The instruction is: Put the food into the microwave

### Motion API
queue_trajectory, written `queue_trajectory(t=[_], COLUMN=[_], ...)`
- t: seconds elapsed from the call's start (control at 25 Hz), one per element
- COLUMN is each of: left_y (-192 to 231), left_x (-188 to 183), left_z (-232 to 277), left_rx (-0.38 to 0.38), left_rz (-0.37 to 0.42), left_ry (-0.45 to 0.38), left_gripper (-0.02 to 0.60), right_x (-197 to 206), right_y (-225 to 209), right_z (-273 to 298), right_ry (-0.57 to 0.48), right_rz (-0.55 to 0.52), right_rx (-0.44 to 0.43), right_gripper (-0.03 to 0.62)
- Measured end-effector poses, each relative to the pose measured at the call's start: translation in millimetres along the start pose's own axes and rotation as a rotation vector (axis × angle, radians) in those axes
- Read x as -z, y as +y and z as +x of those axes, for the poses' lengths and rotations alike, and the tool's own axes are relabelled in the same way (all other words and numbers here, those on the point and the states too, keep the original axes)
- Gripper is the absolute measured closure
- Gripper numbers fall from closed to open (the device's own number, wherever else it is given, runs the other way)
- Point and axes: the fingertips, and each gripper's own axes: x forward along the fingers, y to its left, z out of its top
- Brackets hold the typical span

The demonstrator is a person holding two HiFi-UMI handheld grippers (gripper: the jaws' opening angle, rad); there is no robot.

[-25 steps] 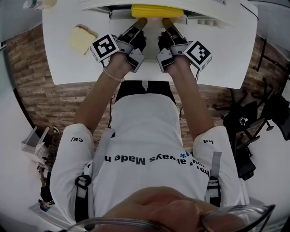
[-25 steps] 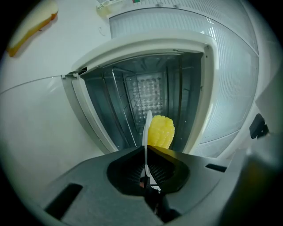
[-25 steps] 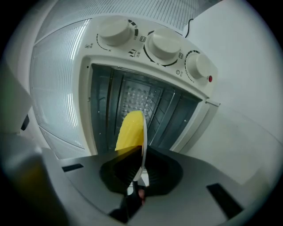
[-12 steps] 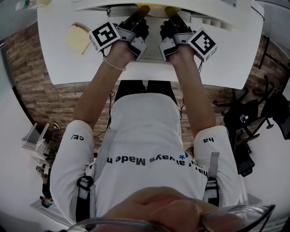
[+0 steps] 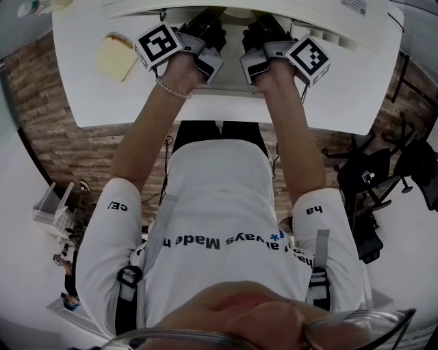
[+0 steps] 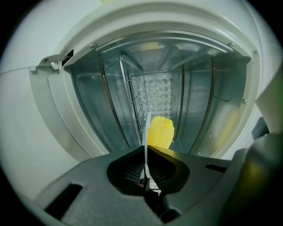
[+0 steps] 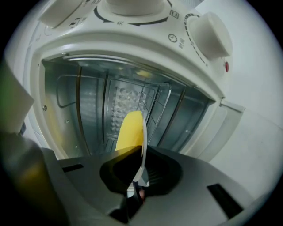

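Both grippers hold one thin white plate by its rim, one on each side. In the left gripper view my left gripper [image 6: 146, 152] is shut on the plate edge [image 6: 146, 137], with a yellow corn cob [image 6: 160, 132] lying just past it. My right gripper [image 7: 141, 154] is likewise shut on the plate rim [image 7: 143, 141], with the corn cob [image 7: 129, 130] beyond. Both point into the open microwave cavity [image 6: 110, 88], whose metal walls [image 7: 88, 101] surround the corn. From the head view, left gripper [image 5: 205, 27] and right gripper [image 5: 263, 29] reach under the microwave top [image 5: 321, 8], which hides plate and corn.
A slice of bread [image 5: 113, 56] lies on the white table [image 5: 356, 96] to the left of the microwave. The microwave's dial knob [image 7: 210, 33] sits above right of the opening. An office chair [image 5: 383, 184] stands on the floor at right.
Both grippers moved forward together into the microwave opening with the plate. The corn, plainly seen from the head view a second ago, is now hidden under the microwave top.
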Motion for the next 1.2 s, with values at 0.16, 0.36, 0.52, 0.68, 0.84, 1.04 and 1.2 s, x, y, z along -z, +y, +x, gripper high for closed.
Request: queue_trajectory(t=[0.16,0.36,0.52,0.68,0.84,1.04,1.2], left_y=[3,1,0,0,-1,-10,-8], left_x=[0,-2,-5,-7,-5,-6,-7], left_z=[6,7,10,12,11,12,10], left_rx=[0.008,0.014,0.016,0.015,0.013,0.044,0.029], left_rz=[-0.011,-0.013,-0.022,-0.024,-0.016,-0.023,-0.019], left_ry=[0.001,-0.011,-0.032,-0.037,-0.031,-0.040,-0.046], left_gripper=[0.563,0.562,0.561,0.561,0.561,0.557,0.548], right_x=[-4,-3,2,3,1,-3,-3], right_y=[-5,-1,2,0,1,3,1], right_z=[2,1,-1,-4,-2,3,4], right_ry=[-0.012,-0.007,0.006,-0.014,-0.026,-0.048,-0.067], right_rz=[0.002,-0.022,-0.019,-0.008,0.033,0.049,0.077], right_rx=[0.008,0.007,-0.003,0.001,-0.015,-0.017,-0.014], right_gripper=[0.574,0.573,0.572,0.573,0.574,0.574,0.575])
